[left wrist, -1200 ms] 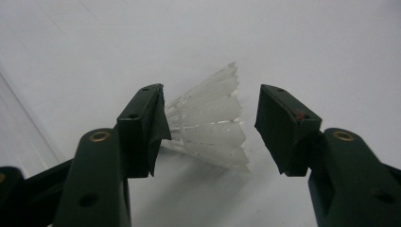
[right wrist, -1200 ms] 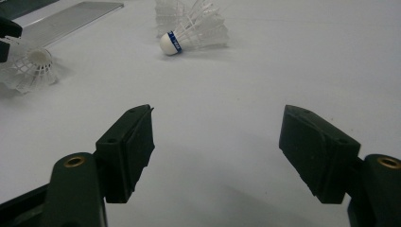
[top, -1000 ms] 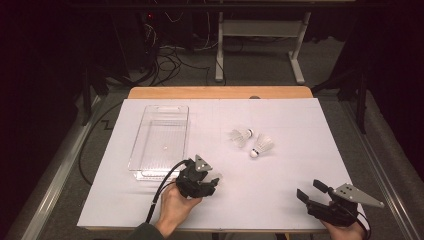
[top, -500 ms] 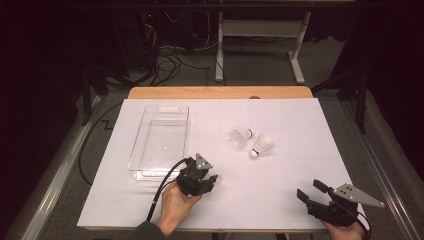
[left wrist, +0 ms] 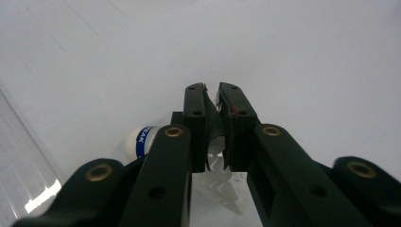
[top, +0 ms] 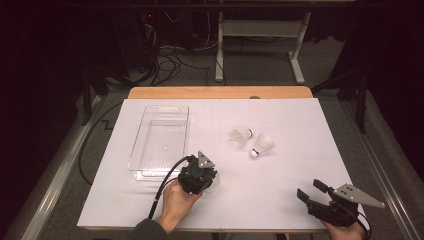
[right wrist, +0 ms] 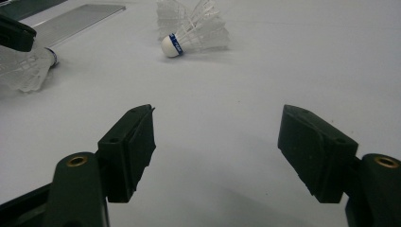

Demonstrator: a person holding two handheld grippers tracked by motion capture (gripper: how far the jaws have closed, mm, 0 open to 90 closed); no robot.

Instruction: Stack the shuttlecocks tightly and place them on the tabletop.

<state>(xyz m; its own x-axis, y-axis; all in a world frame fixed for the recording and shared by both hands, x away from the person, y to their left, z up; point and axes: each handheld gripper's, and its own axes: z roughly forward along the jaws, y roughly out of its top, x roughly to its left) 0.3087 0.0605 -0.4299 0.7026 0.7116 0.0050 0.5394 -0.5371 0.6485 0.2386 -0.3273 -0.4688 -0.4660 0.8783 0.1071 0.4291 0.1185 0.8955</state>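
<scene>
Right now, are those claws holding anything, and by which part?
The left gripper pinches a shuttlecock by its feather skirt; the right gripper holds nothing.

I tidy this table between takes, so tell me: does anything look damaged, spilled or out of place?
Nothing spilled. The left tongs have just closed on a shuttlecock by its feather skirt, which may bend. Two more shuttlecocks lie loose beside the clear tray.

My left hand-held gripper (top: 209, 181) points down at the tabletop, its jaws having just been closing, now nearly together. My right hand-held gripper (top: 311, 192) lies low at the near edge, jaws spread wide.
</scene>
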